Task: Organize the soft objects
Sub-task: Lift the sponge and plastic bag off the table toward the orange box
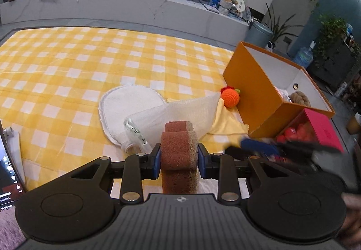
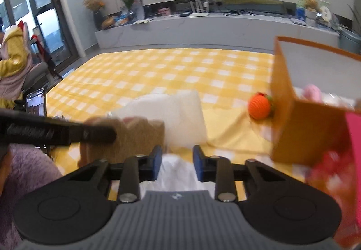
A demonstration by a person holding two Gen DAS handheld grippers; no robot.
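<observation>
My left gripper (image 1: 179, 155) is shut on a brown sponge (image 1: 178, 148), held upright between its blue pads. Beyond it lie a white quilted pad (image 1: 126, 105), a white mesh cloth (image 1: 187, 112) and a yellow cloth (image 1: 225, 123). An orange crocheted ball (image 1: 230, 97) rests against the open orange box (image 1: 255, 92). My right gripper (image 2: 177, 163) stands open over a white cloth (image 2: 178, 168), and nothing is between its pads. The right wrist view is blurred; in it the sponge (image 2: 140, 135) shows at the left, and the ball (image 2: 259, 105) sits beside the box (image 2: 300, 128).
A yellow checked tablecloth (image 1: 67, 69) covers the table. A pink box (image 1: 322, 128) with red things inside stands beside the orange box, which holds a beige knitted item (image 1: 299, 97). A clear tube (image 1: 135, 135) lies by the pad. A phone (image 2: 36, 103) stands at the left.
</observation>
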